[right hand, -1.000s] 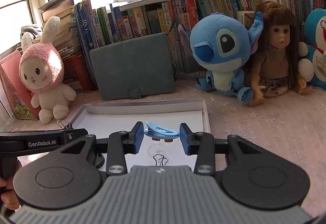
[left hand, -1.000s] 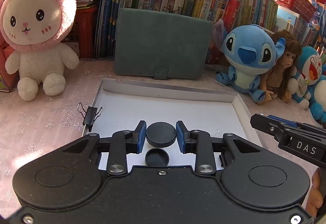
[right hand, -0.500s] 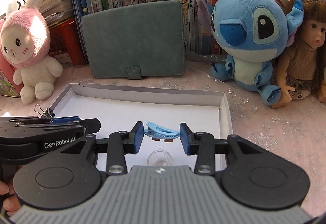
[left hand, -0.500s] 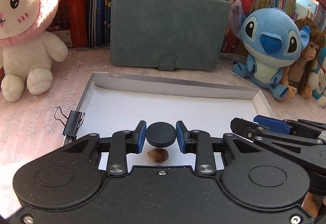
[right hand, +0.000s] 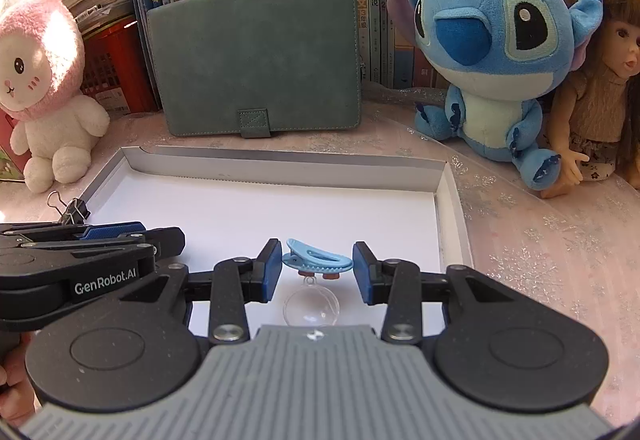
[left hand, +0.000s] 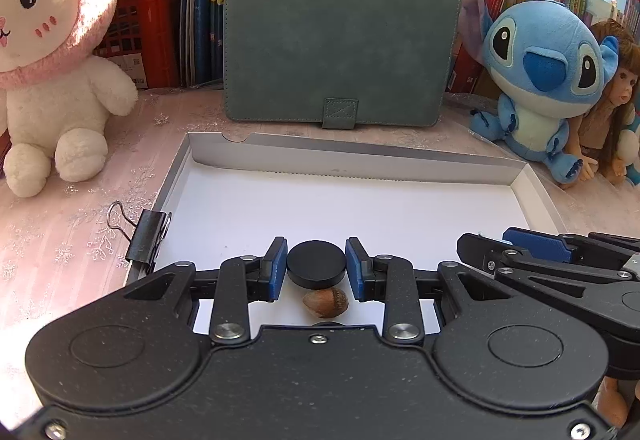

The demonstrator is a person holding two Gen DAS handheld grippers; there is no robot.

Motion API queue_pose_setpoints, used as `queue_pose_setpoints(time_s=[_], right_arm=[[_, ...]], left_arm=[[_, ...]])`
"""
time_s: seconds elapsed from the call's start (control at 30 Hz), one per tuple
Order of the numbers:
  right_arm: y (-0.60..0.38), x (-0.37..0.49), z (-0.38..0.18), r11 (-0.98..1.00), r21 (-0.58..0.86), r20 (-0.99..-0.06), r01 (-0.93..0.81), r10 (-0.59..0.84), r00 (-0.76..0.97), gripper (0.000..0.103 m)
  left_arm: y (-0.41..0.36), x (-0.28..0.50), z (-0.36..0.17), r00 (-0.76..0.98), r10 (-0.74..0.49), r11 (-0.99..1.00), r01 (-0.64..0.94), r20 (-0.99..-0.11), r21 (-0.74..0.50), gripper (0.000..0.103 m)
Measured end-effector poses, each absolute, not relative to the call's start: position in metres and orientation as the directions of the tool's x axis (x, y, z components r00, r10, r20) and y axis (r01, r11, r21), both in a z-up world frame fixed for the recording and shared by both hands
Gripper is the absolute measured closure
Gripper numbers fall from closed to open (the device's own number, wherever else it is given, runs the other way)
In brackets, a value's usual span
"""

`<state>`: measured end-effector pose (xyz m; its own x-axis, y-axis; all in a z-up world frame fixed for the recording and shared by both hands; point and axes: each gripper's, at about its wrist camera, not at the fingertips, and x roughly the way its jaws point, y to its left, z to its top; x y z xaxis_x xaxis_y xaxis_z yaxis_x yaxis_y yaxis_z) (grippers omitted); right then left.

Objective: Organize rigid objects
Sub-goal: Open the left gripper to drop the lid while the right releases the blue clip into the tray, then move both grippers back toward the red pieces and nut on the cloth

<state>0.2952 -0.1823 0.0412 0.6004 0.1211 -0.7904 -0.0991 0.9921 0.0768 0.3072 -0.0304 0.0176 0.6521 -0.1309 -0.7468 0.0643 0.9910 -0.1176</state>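
My left gripper (left hand: 316,269) is shut on a black round disc (left hand: 316,267), held over the near part of a shallow white box (left hand: 348,160). A brown nut (left hand: 326,302) lies on the box floor just below the disc. My right gripper (right hand: 316,266) is shut on a light blue clip (right hand: 318,260), also over the box (right hand: 288,166). A clear round ball (right hand: 311,307) rests on the box floor under that clip. Each gripper shows at the edge of the other's view: the right gripper (left hand: 556,260) beside the left, the left gripper (right hand: 92,240) beside the right.
A black binder clip (left hand: 146,236) grips the box's left wall. Behind the box a green case (left hand: 340,40) leans on a row of books. A pink bunny plush (left hand: 52,52) sits at left; a blue plush (left hand: 540,80) and a doll (right hand: 600,80) at right.
Both grippers came down and forward over the box, still holding the disc and the clip. A black cap once below the left gripper is gone from view; the nut shows there now.
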Motion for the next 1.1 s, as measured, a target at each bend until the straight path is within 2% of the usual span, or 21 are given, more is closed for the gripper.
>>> queue_pose_setpoints(time_s=[0.47,0.6,0.67,0.73,0.8,1.1], right_arm=[[-0.192,0.292,0.031,0.994,0.08,-0.8,-0.069,0.106,0.59,0.058],[-0.194,0.291,0.03,0.994,0.089,-0.796,-0.069,0.113,0.595,0.053],[-0.195,0.289,0.031,0.992,0.102,-0.793,-0.068,0.122,0.597,0.044],[-0.197,0.288,0.034,0.991,0.118,-0.798,-0.069,0.136,0.587,0.044],[-0.197,0.285,0.039,0.99,0.116,-0.793,-0.077,0.139,0.593,0.04],[-0.199,0.255,0.07,0.979,0.141,-0.74,-0.146,0.202,0.642,0.03]], left_arm=[[-0.032,0.303,0.012,0.664,-0.119,0.993,0.068,-0.738,-0.099,0.073],[-0.031,0.301,0.012,0.67,-0.11,0.994,0.067,-0.735,-0.088,0.073],[-0.03,0.299,0.013,0.671,-0.111,0.994,0.066,-0.733,-0.091,0.072],[-0.027,0.298,0.015,0.674,-0.117,0.993,0.062,-0.729,-0.102,0.061],[-0.022,0.294,0.02,0.683,-0.129,0.991,0.066,-0.719,-0.116,0.054],[-0.006,0.259,0.043,0.721,-0.163,0.987,0.114,-0.674,-0.117,0.033]])
